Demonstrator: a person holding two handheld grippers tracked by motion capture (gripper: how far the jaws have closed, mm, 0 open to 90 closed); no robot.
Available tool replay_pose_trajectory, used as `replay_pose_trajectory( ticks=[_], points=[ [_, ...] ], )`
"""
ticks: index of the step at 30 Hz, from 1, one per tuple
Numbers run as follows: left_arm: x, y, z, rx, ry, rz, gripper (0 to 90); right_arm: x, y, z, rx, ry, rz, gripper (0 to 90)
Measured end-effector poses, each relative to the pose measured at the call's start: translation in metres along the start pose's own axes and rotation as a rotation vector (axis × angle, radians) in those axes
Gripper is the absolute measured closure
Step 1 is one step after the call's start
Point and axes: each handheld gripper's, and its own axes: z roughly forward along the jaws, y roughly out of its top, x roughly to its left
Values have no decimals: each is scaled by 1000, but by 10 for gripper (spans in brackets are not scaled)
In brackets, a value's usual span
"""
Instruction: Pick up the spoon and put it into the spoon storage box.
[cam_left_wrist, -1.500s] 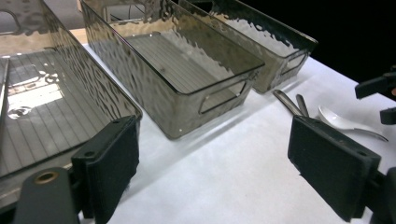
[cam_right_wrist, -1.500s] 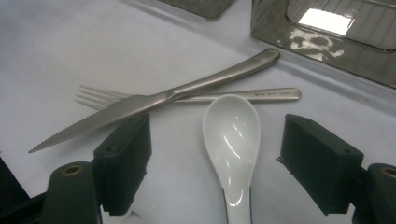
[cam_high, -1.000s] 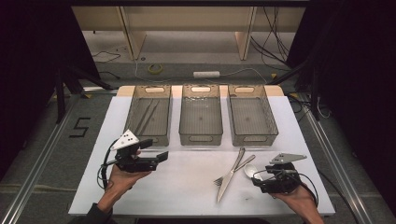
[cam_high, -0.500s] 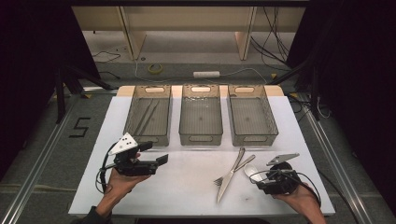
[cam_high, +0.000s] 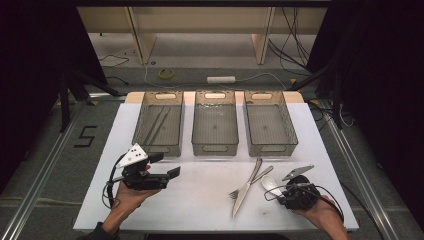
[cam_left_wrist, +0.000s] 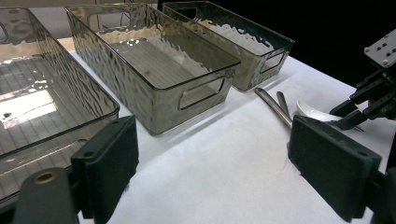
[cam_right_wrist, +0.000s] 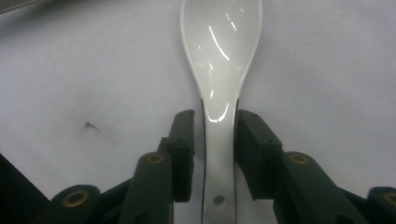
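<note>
three clear bins (cam_high: 214, 127), left bin (cam_high: 158, 125) holding utensils, others empty

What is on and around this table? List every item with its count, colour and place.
table: 1, white, centre
bins: 3, smoky clear, in a row at the table's far side
thin sticks: at least 2, dark, in the left bin
knife: 1, silver, near right, crossing the fork
fork: 1, silver, beside the spoon
spoon: 1, white, near right
tape roll: 1, yellowish, floor beyond the table
bar: 1, white, floor beyond the table
left gripper: 1, black, near left, jaws wide open, empty
right gripper: 1, black, jaws just closing on either side of the spoon's handle; contact unclear
hands: 2, one per gripper
</note>
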Motion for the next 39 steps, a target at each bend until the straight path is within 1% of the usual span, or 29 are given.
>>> replay_pose_trajectory(
  ticks=[2, 7, 12, 14, 18, 21, 25, 27, 29, 31, 32, 34, 35, 39],
  points=[
    [0, 0, 0, 1, -1, 0, 158, 0, 0, 0, 4, -7, -8, 734],
    [-1, 0, 1, 4, -2, 4, 158, 2, 2, 1, 20, -22, -35, 746],
    [-1, 0, 1, 3, -1, 8, 159, 1, 3, 0, 25, -22, -53, 758],
    [-1, 0, 1, 3, 1, 8, 158, 1, 3, 0, 28, -19, -62, 760],
    [-1, 0, 1, 3, -1, 8, 159, -1, 1, -2, 21, 10, -69, 762],
    [-1, 0, 1, 0, 1, 9, 158, -3, 0, -7, -12, 32, -55, 762],
    [-1, 0, 0, -8, 2, 3, 158, -5, 2, -15, -50, 44, -53, 763],
    [0, 0, -1, -17, 5, 0, 159, -7, 4, -20, -84, 51, -48, 763],
    [1, 0, -1, -24, 9, -6, 158, -10, 6, -25, -129, 82, -33, 763],
    [1, 0, -2, -27, 12, -10, 159, -11, 10, -29, -159, 87, -27, 763],
    [2, 0, -2, -29, 14, -9, 158, -13, 13, -30, -172, 81, -29, 763],
    [2, 0, -2, -38, 16, -13, 158, -15, 18, -33, -201, 88, -18, 763],
    [2, 0, -3, -40, 16, -15, 159, -17, 22, -33, -218, 88, -22, 763],
    [3, 0, -2, -42, 21, -19, 159, -19, 38, -35, -254, 81, -21, 763]
  ],
)
